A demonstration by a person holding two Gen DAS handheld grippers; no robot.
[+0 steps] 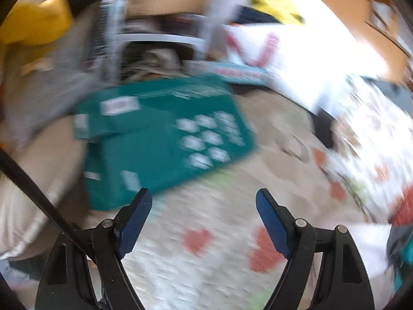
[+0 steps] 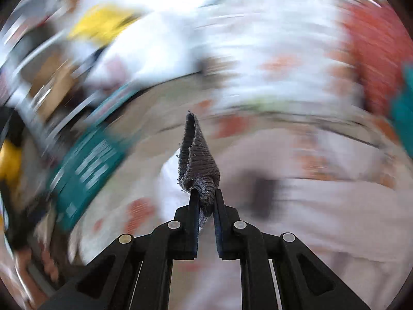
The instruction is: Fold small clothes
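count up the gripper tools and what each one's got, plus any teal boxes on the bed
open gripper with nothing in it: 1, the left gripper
gripper shut on cloth: 1, the right gripper
grey knit cloth: 1
teal box: 1
total: 4

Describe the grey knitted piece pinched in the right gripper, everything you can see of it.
The grey knitted cloth is a small, ribbed, dark grey piece, folded over on itself so it rises to a point beyond the fingertips. Its edges look frayed, with loose threads along the left side. The right gripper is shut on its bunched lower end, the pads pressing it from both sides. Nothing else is seen touching it. Behind it the heart-print bedding is blurred. What garment it is cannot be told.
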